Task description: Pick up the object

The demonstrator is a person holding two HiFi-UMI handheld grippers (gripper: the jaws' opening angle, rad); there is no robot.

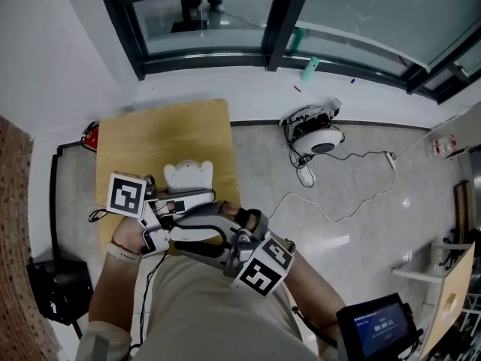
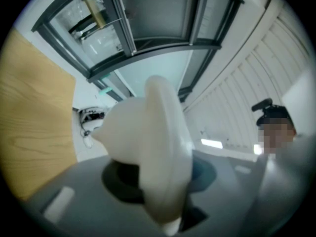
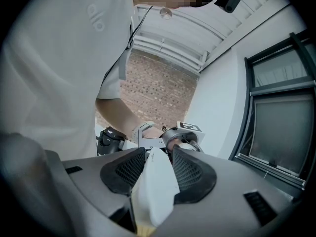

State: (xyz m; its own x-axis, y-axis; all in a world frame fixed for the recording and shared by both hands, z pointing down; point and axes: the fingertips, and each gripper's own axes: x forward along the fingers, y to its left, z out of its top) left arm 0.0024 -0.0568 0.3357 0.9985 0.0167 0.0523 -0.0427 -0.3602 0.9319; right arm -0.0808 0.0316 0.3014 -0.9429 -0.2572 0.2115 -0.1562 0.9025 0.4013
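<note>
**Both tongs clenched on white things, close to the body**

Nearest is the person's pale shirt, and the right tongs sit just in front of it, reaching across toward the person's left. Their two dark meshed pads are pressed on a white folded piece, which stands up between them and ends just past the pad tips. Whether this piece belongs to the object in the other tongs cannot be told.

Just beyond the right tongs' tips are the person's left hand and the left tongs, with the marker cube on top. The left tongs point forward, away from the body, and are clamped on the white object. This is a smooth, rounded thing with a raised ridge down its middle; it fills the gap between the jaws and sticks out well past them (in the head view it shows as a pale lump with two bumps, straight ahead of the left tongs).

The object is lifted over the near end of a wooden table, which stretches away beyond both tongs. To the right of the tongs, well apart on the grey floor, lies a round white device among loose cables. Farthest off, past the table, is a dark-framed window; beyond the left tongs, on the person's left, is a brick wall.
</note>
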